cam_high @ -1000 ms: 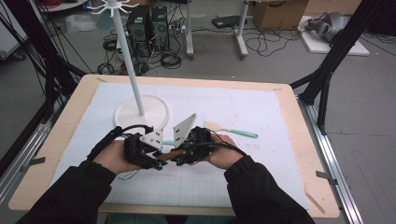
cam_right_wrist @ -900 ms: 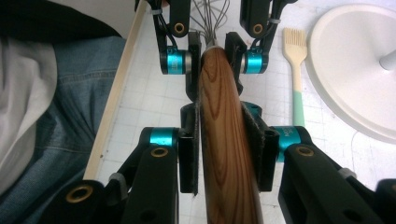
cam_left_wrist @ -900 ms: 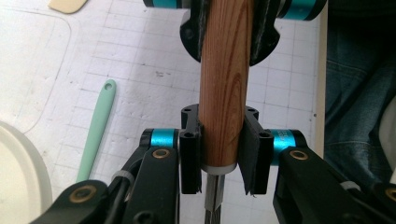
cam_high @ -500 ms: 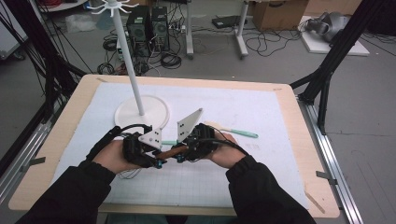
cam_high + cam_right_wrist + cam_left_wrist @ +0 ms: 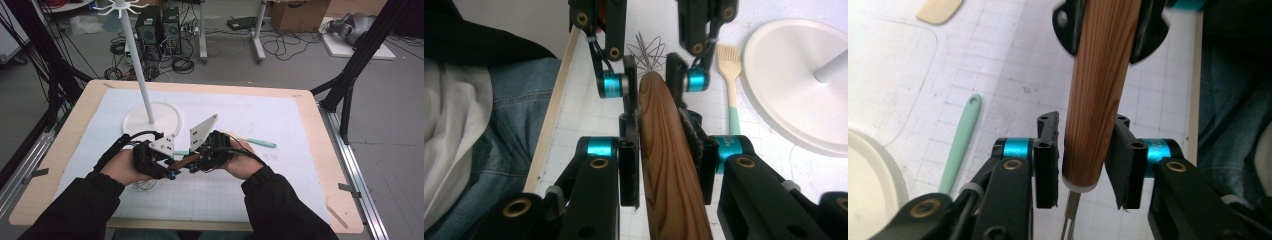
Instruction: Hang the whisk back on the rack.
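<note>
A whisk with a wooden handle [image 5: 184,161] is held level just above the gridded mat, between my two grippers. My left gripper [image 5: 172,168] is shut on the handle's wire end. In the left gripper view [image 5: 1083,165] the handle [image 5: 1098,90] runs up between the jaws, with the white collar and wire stem at the bottom. My right gripper [image 5: 198,162] is shut on the other part of the handle. In the right gripper view [image 5: 666,160] the handle [image 5: 664,150] lies along the jaws, and the wire loops [image 5: 649,50] show past the left gripper.
A white stand with a round base [image 5: 152,120] and a tall pole [image 5: 142,75] rises just behind my hands. A mint-handled brush [image 5: 730,85] lies beside the base. Another mint-handled tool [image 5: 260,143] lies to the right. Table edges frame the white mat [image 5: 300,165].
Both grippers keep their hold on the whisk in the same place. The right gripper's grey plate has tipped slightly to the right.
</note>
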A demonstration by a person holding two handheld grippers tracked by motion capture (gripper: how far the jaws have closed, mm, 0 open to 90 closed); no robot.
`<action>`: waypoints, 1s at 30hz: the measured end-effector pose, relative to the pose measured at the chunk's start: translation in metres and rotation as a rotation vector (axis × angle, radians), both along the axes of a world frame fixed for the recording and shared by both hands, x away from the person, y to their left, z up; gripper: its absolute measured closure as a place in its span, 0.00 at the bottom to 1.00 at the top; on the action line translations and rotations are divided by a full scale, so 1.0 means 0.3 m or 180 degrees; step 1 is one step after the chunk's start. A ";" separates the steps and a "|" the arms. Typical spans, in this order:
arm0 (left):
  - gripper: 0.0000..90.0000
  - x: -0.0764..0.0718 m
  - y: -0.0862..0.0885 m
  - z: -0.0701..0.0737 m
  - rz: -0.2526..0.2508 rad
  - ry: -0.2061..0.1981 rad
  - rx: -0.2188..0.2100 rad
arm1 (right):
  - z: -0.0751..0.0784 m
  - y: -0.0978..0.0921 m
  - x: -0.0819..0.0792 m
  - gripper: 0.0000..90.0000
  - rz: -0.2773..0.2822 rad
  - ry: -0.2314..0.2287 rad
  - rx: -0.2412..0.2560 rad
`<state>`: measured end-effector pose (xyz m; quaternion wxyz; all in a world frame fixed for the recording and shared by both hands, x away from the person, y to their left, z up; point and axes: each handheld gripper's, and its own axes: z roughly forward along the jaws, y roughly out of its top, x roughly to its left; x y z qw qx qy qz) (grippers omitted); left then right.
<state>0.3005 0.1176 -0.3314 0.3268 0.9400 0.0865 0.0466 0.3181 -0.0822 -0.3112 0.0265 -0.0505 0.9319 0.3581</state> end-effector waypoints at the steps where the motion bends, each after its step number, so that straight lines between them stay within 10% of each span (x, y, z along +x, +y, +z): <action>1: 0.75 -0.001 -0.001 0.006 -0.0009 -0.0012 -0.0001 | 0.000 0.000 -0.001 0.80 -0.0010 0.0012 0.0007; 10: 0.81 -0.011 -0.002 0.024 -0.0046 -0.0131 -0.0072 | 0.018 -0.009 0.002 0.79 -0.0050 0.0043 0.0077; 18: 0.81 0.001 0.034 0.053 0.0075 -0.0181 -0.0197 | 0.043 -0.056 0.024 0.47 -0.0292 0.0144 0.0493; 30: 0.81 0.020 0.078 0.085 0.0282 -0.0189 -0.0438 | 0.008 -0.171 0.049 0.35 -0.0721 0.0218 0.0691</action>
